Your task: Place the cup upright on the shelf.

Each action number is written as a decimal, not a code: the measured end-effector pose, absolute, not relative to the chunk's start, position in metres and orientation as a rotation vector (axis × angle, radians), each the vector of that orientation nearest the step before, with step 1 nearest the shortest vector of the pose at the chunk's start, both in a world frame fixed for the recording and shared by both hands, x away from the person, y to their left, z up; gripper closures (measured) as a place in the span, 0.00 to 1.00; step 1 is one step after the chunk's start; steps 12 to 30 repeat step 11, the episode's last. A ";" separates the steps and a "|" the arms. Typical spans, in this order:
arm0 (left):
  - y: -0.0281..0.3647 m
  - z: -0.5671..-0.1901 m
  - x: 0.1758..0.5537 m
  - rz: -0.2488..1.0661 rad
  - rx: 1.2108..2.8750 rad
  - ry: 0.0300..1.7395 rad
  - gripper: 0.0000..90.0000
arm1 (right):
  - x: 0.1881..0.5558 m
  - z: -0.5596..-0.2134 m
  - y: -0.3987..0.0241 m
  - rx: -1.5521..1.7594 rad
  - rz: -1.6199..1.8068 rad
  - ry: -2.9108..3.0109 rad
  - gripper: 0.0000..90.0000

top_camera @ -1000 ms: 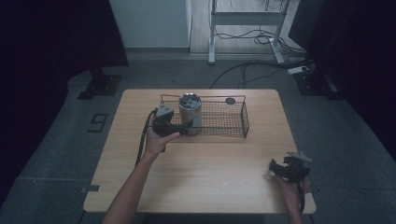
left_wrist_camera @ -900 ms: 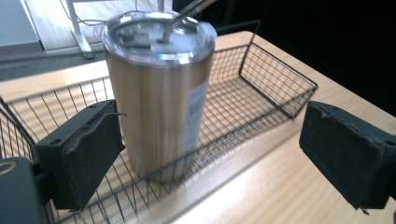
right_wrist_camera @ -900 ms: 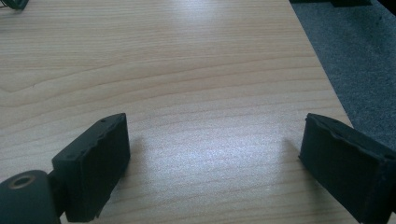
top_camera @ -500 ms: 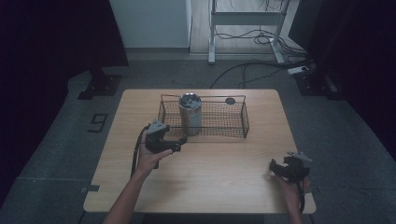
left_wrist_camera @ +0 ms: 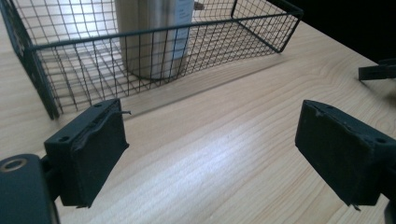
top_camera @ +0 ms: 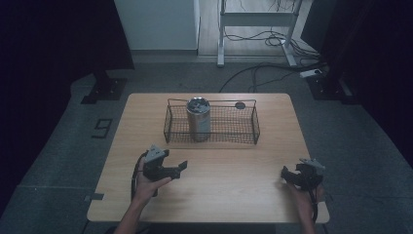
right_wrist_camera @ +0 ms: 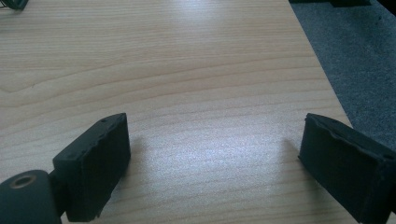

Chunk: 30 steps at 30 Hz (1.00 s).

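Steel tumbler (top_camera: 198,118), judged rigid, smooth and slippery, is left upright in wire basket (top_camera: 253,127); mid-body is best gripped; both grippers' jaws are held open, empty.

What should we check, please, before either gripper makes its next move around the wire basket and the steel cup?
1. Steel cup upright inside the wire basket: ok.
2. Left gripper clear of the basket, nothing between its jaws, which have just been closing: ok.
3. Right gripper open and empty over the table: ok.
4. Cup sits at the basket's left end, the rest free: ok.
5. Small dark disc behind the basket, what it is: cannot tell.
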<state>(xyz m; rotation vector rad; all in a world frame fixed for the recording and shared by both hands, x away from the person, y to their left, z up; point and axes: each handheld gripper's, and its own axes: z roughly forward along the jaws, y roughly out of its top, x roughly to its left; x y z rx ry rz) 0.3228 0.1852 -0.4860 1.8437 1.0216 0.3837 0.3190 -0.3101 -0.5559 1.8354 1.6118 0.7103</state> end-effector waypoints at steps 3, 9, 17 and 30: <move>0.188 -0.490 0.321 0.377 1.838 1.031 0.10 | 0.319 -0.556 -0.310 1.835 0.710 1.611 0.10; 0.188 -0.489 0.321 0.379 1.830 1.033 0.10 | 0.319 -0.556 -0.310 1.836 0.710 1.611 0.10; 0.187 -0.490 0.321 0.384 1.838 1.035 0.10 | 0.319 -0.556 -0.310 1.836 0.710 1.611 0.10; 0.187 -0.490 0.321 0.384 1.838 1.035 0.10 | 0.319 -0.556 -0.310 1.836 0.710 1.611 0.10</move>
